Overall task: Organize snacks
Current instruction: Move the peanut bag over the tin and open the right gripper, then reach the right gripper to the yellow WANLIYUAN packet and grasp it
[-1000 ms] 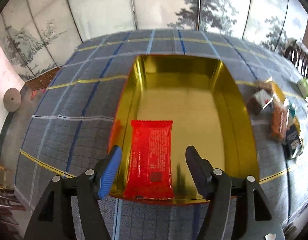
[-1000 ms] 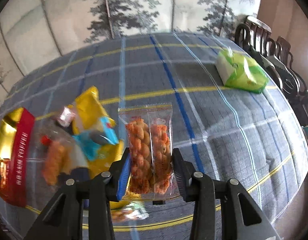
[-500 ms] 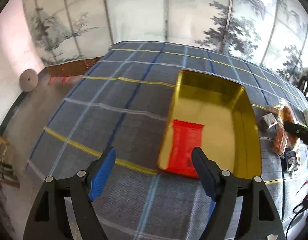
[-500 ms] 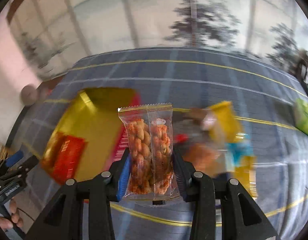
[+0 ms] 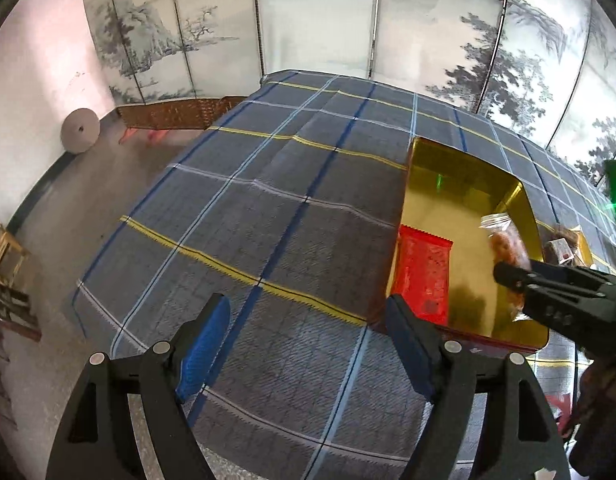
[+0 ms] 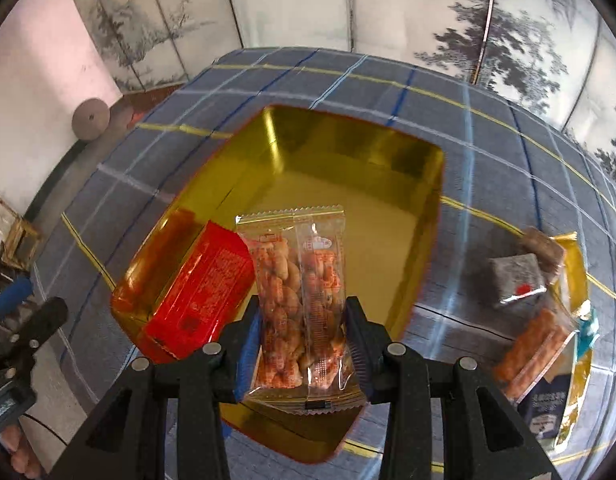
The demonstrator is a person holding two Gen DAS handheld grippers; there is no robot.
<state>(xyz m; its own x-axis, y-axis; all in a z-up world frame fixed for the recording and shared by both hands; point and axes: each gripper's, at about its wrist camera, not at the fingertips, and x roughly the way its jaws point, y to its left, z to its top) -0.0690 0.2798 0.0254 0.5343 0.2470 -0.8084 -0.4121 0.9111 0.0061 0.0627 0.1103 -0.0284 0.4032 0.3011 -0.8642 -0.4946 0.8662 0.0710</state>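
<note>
A gold tin tray (image 6: 360, 152) sits on the plaid tablecloth, with a red snack packet (image 6: 199, 288) lying at its near left side. My right gripper (image 6: 303, 340) is shut on a clear packet of orange twisted snacks (image 6: 299, 292) and holds it over the tray. In the left wrist view the tray (image 5: 460, 184) is at the right, with the red packet (image 5: 422, 276) inside and the right gripper carrying the clear packet (image 5: 508, 248) over it. My left gripper (image 5: 308, 348) is open and empty over the cloth, left of the tray.
Several loose snacks lie on the cloth right of the tray: a grey wrapped block (image 6: 516, 280), an orange snack packet (image 6: 532, 344), a yellow bag (image 6: 572, 264) and a dark blue packet (image 6: 548, 412). The table's left edge (image 5: 107, 264) drops to the floor. Painted folding screens stand behind.
My right gripper has carried the clear packet left from the snack pile to above the tray. My left gripper has pulled back and left, away from the red packet in the tray.
</note>
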